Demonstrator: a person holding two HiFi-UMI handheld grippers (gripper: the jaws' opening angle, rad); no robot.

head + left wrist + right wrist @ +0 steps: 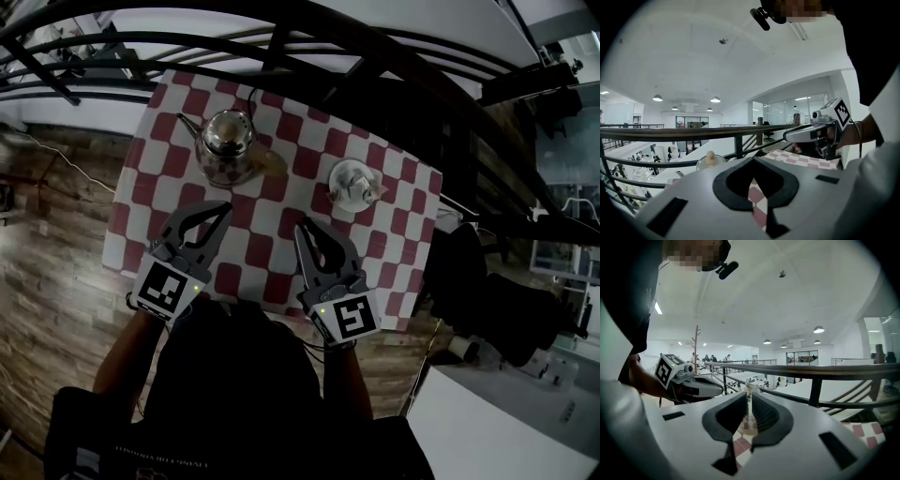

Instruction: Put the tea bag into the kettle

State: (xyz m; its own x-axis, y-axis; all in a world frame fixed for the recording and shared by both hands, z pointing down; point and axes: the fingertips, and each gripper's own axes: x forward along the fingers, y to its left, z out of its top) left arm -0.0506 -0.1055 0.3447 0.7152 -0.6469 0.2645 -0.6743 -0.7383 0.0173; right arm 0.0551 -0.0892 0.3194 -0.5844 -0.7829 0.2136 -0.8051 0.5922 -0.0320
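In the head view a shiny metal kettle (pixel 227 145) with its lid on stands at the far left of the red-and-white checked table (pixel 281 202). To its right a white saucer (pixel 337 172) carries the tea bag (pixel 362 188). My left gripper (pixel 225 206) hovers just short of the kettle, jaws shut and empty. My right gripper (pixel 302 225) is near the table's middle, short of the saucer, its jaws a narrow gap apart with nothing between them. The right gripper view looks through the gap of my right gripper (pixel 750 397) at the tea bag (pixel 748 388).
A black metal railing (pixel 309 56) runs behind the table, with a drop to a lower floor beyond it. A dark cord (pixel 251 97) leads away behind the kettle. The kettle's knob (pixel 710 157) shows over my left gripper (pixel 752 158). The wooden floor (pixel 56 244) lies to the left.
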